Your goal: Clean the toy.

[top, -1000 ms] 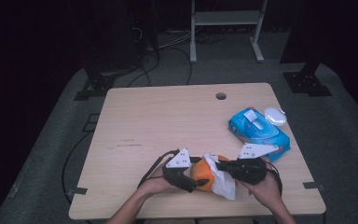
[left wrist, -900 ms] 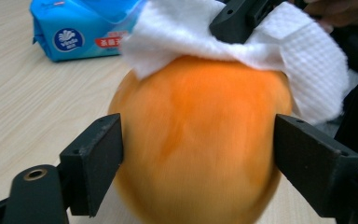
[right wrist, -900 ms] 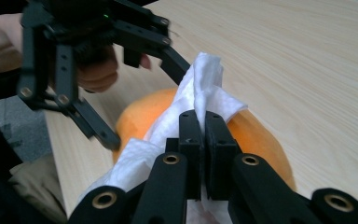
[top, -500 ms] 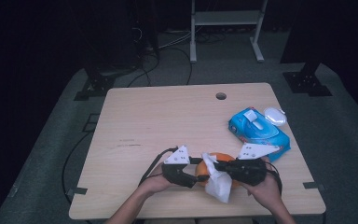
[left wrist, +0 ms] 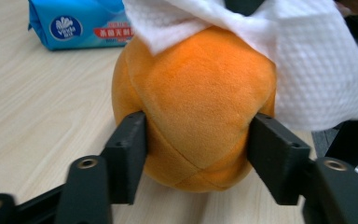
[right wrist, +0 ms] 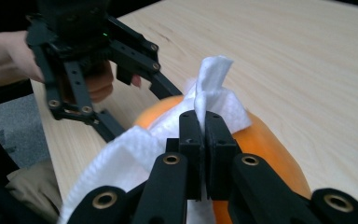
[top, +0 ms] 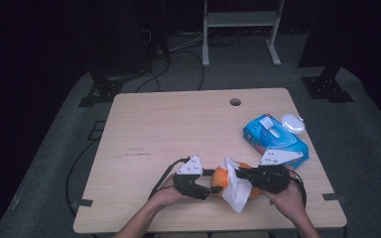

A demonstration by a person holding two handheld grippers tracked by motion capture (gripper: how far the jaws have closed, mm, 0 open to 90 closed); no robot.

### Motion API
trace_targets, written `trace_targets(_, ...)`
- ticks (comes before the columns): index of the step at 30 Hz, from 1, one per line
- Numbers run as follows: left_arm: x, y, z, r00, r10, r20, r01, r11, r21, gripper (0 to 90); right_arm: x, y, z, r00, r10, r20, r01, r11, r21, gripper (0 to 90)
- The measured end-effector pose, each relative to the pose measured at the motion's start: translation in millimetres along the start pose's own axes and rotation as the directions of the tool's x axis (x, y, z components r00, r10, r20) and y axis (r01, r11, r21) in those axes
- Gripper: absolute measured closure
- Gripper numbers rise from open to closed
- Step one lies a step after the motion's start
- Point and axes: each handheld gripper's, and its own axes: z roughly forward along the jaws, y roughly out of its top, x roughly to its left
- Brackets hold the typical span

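Observation:
An orange plush ball (top: pixel 220 177) sits near the table's front edge, between the two grippers. My left gripper (top: pixel 213 181) comes at it from the left. Its jaws have just been closing, and the pads (left wrist: pixel 129 154) now press into both sides of the ball (left wrist: pixel 196 107). From the right, my right gripper (top: pixel 239 173) is shut on a fold of a white wipe (top: pixel 235 191). The wipe (right wrist: pixel 121 158) drapes over the top of the ball (right wrist: pixel 265 135) and is pinched at the right gripper's (right wrist: pixel 204 126) tips.
A blue wipe pack (top: pixel 275 136) lies at the right of the wooden table (top: pixel 178 129), with a small white object (top: pixel 292 121) behind it. There is a round hole (top: pixel 235 102) near the table's far edge. Dark floor and cables surround the table.
The left gripper's jaws have closed from wide open onto the sides of the orange ball. The right gripper has kept its hold on the wipe, and both hands have stayed in place.

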Motion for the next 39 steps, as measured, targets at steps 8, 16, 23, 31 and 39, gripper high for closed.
trace_targets(8, -6.1, -0.9, 6.3, 0.999, 0.045, 0.004, -0.045, 0.9988, 0.019, 41.8, 26.5, 7.0, 14.6, 0.9947, -0.103, -0.005, 0.103, 0.994, 0.046, 86.5)
trace_targets(16, -1.8, -2.0, 7.6, 0.9998, 0.011, 0.017, -0.011, 0.9999, 0.008, 32.4, -8.8, -2.7, -12.1, 0.9967, -0.01, 0.081, 0.009, 1.0, 0.022, 86.4)
trace_targets(23, -9.6, 4.9, 8.7, 0.9998, -0.011, 0.015, 0.011, 0.9999, -0.012, 29.8, 3.1, -5.8, 2.2, 0.9999, -0.015, 0.006, 0.014, 0.998, 0.055, 86.3)
trace_targets(31, -7.6, -1.3, 9.3, 0.9999, -0.007, 0.014, 0.007, 0.9999, -0.011, 32.2, 4.6, -2.6, 2.5, 0.9985, -0.047, 0.029, 0.045, 0.998, 0.052, 86.4)
trace_targets(39, -5.1, -2.5, 8.6, 0.9994, -0.018, 0.028, 0.018, 0.9998, 0.0, 20.7, -14.7, -18.6, -18.9, 0.9968, 0.006, 0.079, -0.01, 0.999, 0.046, 86.3)
